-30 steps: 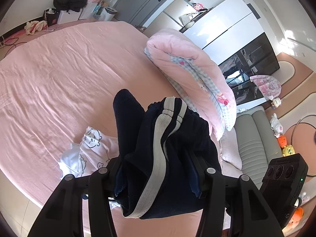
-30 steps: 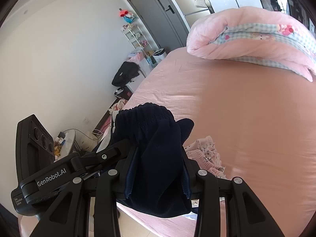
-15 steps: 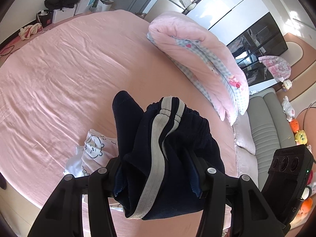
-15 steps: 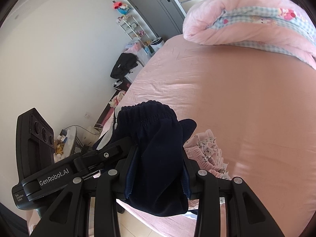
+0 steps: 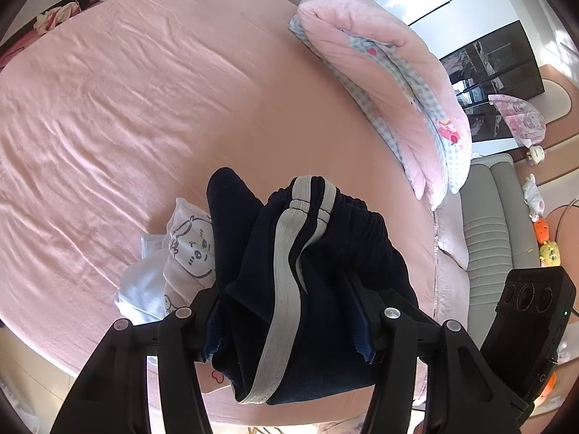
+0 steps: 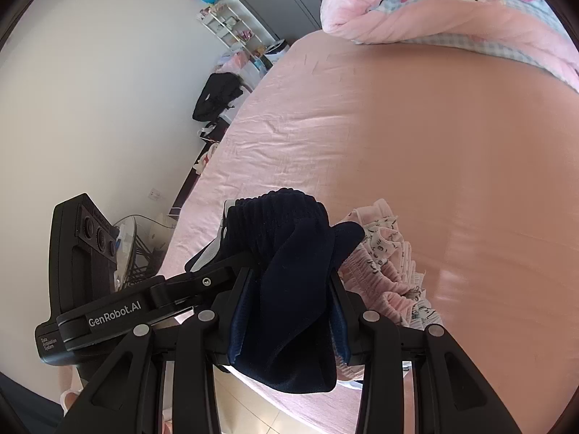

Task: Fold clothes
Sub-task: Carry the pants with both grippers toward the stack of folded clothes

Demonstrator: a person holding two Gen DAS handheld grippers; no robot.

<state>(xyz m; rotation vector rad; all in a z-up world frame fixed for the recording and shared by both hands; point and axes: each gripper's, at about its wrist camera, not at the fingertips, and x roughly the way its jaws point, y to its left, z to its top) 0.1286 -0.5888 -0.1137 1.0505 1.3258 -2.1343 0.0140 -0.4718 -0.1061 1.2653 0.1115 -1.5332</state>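
Dark navy trousers (image 5: 318, 271) with a grey side stripe are bunched between both grippers, held above the near edge of the pink bed (image 5: 126, 101). My left gripper (image 5: 289, 322) is shut on the striped, elastic-waist part. My right gripper (image 6: 286, 318) is shut on another navy bunch of the trousers (image 6: 293, 289). The left gripper's body (image 6: 108, 311) shows at the left of the right wrist view. Below the trousers lies a small pile of clothes: a white cartoon-print garment (image 5: 188, 246) and a pink frilled one (image 6: 391, 267).
A folded pink quilt (image 5: 383, 83) lies along the far right of the bed. A grey padded bench (image 5: 495, 231) with soft toys stands beside it. A black bag (image 6: 217, 94) and shelves are by the wall. The bed's middle is bare sheet.
Both grippers have moved forward over the bed with the trousers still held; the bed and clothes pile fill more of both views. The grips are unchanged.
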